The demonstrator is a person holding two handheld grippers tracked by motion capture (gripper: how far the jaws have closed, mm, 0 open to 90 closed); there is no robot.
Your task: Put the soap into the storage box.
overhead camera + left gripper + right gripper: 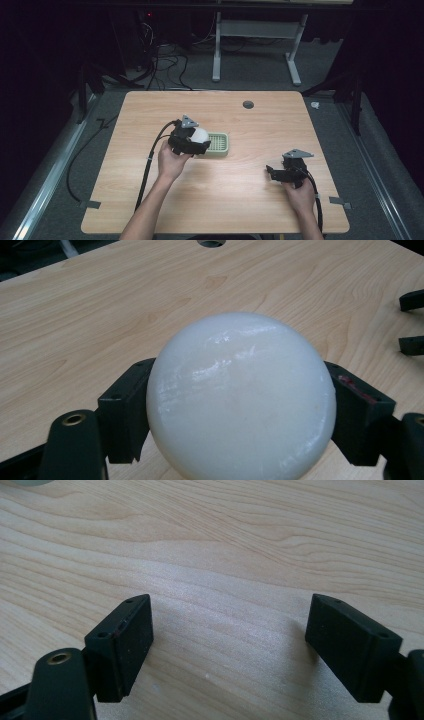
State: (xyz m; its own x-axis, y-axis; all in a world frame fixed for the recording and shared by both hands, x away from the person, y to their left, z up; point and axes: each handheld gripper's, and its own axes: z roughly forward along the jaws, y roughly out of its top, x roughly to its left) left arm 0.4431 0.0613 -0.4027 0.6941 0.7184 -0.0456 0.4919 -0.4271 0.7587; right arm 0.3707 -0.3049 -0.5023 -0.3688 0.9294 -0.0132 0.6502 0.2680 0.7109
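Beside the green tray (218, 144), the left gripper (196, 141) clamps a white ball (241, 397), probably bound trayward, while the right gripper (227, 645) idles agape on the worktop (260, 185).

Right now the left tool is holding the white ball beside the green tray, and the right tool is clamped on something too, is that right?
Not quite. The right tool holds nothing: the right gripper view shows its jaws apart over bare table. The left tool does grip the white ball, beside the green tray.
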